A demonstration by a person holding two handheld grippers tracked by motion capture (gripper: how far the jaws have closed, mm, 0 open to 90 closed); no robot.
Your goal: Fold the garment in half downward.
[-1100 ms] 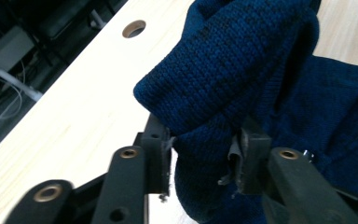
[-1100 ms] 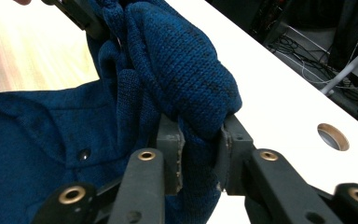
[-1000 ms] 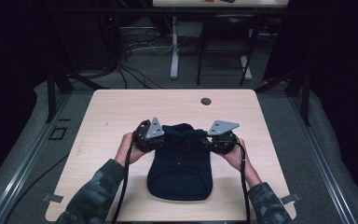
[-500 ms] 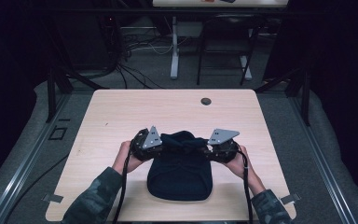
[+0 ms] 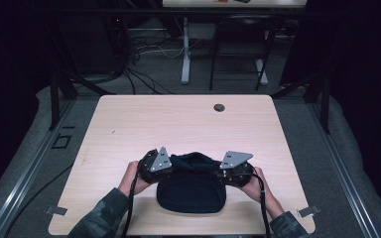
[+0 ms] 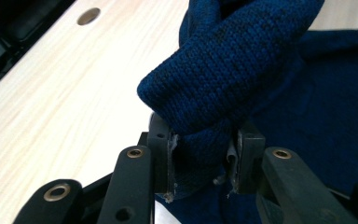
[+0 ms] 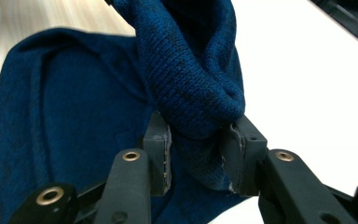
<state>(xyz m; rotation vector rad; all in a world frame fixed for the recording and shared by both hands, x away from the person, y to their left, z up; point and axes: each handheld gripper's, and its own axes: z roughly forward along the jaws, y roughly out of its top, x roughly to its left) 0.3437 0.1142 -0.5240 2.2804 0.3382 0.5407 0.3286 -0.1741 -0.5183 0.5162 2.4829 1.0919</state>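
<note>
While the left gripper and right gripper are each clamping a bunched fold of the blue knit garment at the desk's near edge, uneven pulling is risking the knit slipping free.

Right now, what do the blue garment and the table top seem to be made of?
The blue garment looks like knitted yarn, perhaps wool or acrylic: rows of small loops show, with a matte, slightly fuzzy surface. The table top looks like pale wood or a wood-pattern laminate: long fine grain lines and a smooth, faintly shiny finish. The pictures cannot settle which.
</note>
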